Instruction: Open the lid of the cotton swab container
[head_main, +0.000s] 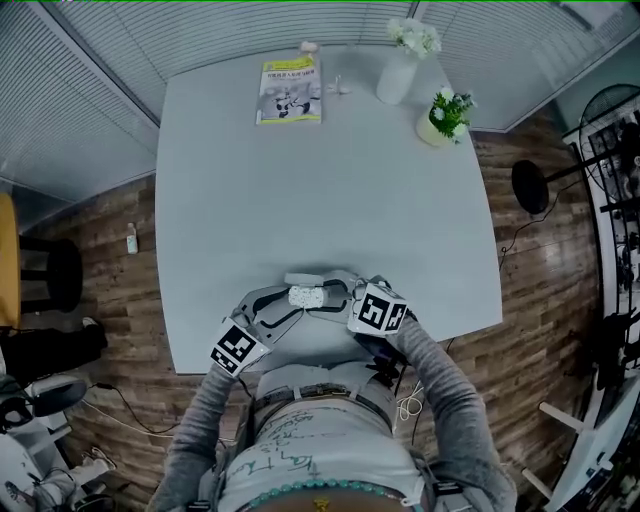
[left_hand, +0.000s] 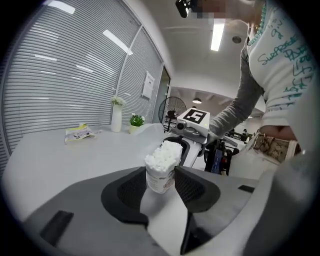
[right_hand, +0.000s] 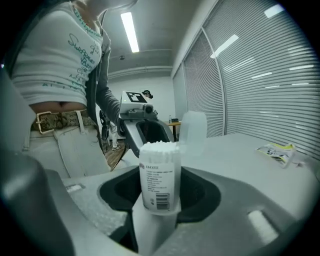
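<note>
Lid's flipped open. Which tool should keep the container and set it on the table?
Right, probably. The container stands upright in the right tool, gripped low on its body, open lid clear of the jaws. In the left tool it sits tilted.

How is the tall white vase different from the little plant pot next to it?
The vase is tall and slim; the pot is short and squat. The vase holds white flowers; the pot holds a leafy green plant with small pale blooms. Both stand upright near the far right corner of the table.
</note>
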